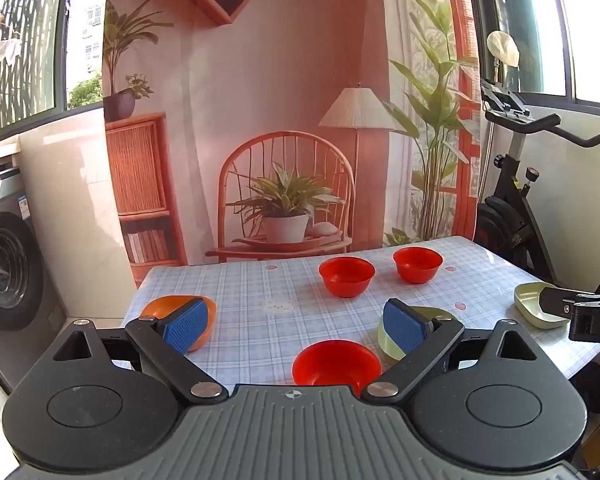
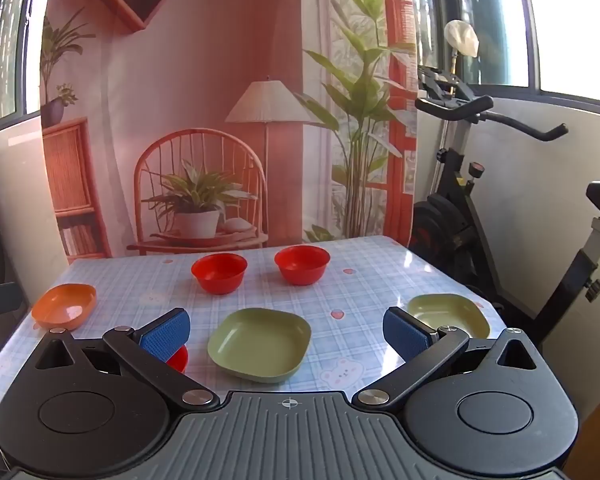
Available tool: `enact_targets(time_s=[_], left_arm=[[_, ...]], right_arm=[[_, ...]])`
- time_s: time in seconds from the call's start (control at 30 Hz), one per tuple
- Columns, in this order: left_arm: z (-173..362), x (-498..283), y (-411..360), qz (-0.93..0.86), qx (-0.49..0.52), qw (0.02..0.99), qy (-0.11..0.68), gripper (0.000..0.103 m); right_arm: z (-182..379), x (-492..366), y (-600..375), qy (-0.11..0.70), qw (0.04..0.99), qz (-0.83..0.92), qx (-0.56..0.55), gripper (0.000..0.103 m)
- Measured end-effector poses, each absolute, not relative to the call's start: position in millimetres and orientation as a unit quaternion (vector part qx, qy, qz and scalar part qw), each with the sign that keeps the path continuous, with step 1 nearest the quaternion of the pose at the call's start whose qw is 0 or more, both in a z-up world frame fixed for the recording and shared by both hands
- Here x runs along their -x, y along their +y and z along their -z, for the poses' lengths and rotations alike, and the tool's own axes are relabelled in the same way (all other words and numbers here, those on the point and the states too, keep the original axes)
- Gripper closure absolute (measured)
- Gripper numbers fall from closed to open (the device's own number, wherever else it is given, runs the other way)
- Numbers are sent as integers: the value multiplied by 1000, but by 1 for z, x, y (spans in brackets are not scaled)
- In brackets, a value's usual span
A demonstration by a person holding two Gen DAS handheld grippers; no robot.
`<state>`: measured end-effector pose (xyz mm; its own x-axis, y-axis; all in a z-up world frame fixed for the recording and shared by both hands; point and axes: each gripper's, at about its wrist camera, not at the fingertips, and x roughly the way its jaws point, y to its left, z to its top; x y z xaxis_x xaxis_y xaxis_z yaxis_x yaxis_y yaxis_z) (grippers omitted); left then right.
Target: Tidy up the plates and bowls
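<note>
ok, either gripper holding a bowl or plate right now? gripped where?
Nothing is held. The left gripper and right gripper are both wide open above the table, pads touching no dish.

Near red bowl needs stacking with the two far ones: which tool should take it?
Left, probably. The near red bowl sits centred between the left tool's open pads. The right tool, also open, frames a green plate; the bowl lies behind its left pad.

Red bowls (image 2: 219, 273), green plates (image 2: 259, 345), an orange plate (image 2: 64, 306), blue-and-white checked tablecloth (image 2: 356, 280), blue-padded fingers (image 2: 165, 334).
</note>
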<state>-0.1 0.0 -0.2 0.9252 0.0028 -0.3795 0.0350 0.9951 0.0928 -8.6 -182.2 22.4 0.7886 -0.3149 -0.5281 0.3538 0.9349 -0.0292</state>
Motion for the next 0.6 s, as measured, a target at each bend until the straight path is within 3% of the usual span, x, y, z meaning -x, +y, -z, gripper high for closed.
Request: enact_targets(time_s=[0.6], left_arm=[[-3, 0, 1, 7, -41, 980, 197, 7]], right_arm=[[-22, 8, -182, 270, 946, 177, -36, 0]])
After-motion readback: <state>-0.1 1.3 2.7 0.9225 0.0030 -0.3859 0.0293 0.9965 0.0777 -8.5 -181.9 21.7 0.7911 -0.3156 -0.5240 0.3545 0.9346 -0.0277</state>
